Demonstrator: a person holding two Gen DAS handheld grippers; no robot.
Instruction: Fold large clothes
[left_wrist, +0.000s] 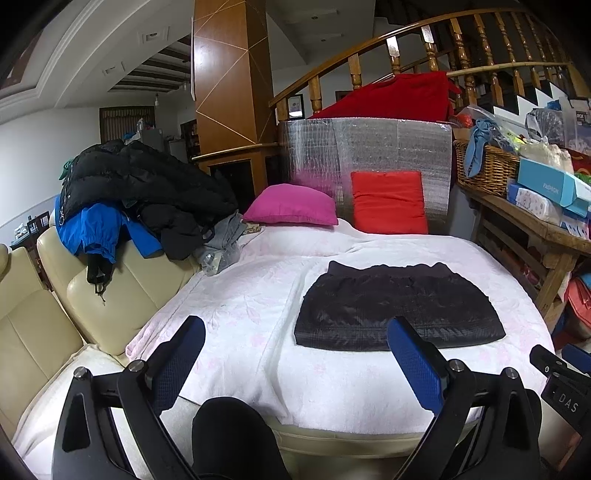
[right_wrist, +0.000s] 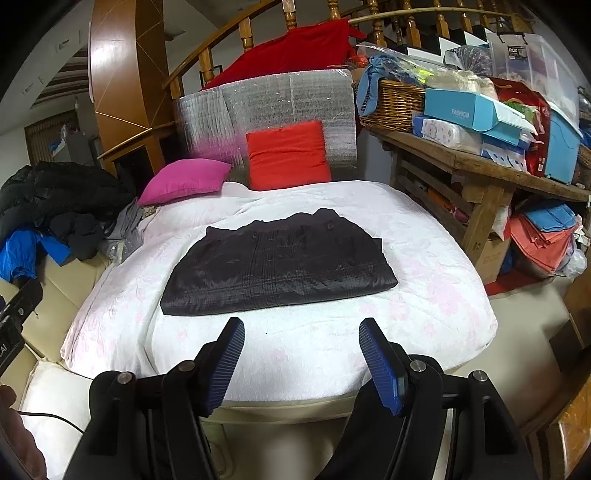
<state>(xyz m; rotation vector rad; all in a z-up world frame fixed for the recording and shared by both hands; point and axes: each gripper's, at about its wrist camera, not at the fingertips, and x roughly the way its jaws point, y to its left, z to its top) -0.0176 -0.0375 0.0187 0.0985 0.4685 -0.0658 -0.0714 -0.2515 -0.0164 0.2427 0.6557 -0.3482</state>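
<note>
Left gripper (left_wrist: 295, 332): jaws spread wide, nothing between them; blue pads face each other; held low over the near edge of the blanket (left_wrist: 236, 295); its right finger overlaps the garment's near edge in the left wrist view, contact not clear.

Right gripper (right_wrist: 302, 332): jaws spread apart, grasping nothing; tips just short of the garment, above bare blanket.

Garment (right_wrist: 277, 266): dark, shiny, folded into a flat rectangle; lies on the blanket straight ahead of the right gripper, ahead and to the right of the left gripper's centre; apart from the pillows.

Blanket: white with faint pink pattern; spread under both grippers and the garment.

Pillows: pink pillow (left_wrist: 291, 205) ahead-left, lying flat; red pillow (left_wrist: 388, 201) beyond the garment, leaning upright on a silver mat (left_wrist: 369, 147).

Clothes pile (left_wrist: 140, 192): black and blue jackets heaped on the cream sofa (left_wrist: 55, 306), far left of both grippers.

Table (right_wrist: 480, 166): wooden, to the right; carries a basket (right_wrist: 395, 105) and boxes.
</note>
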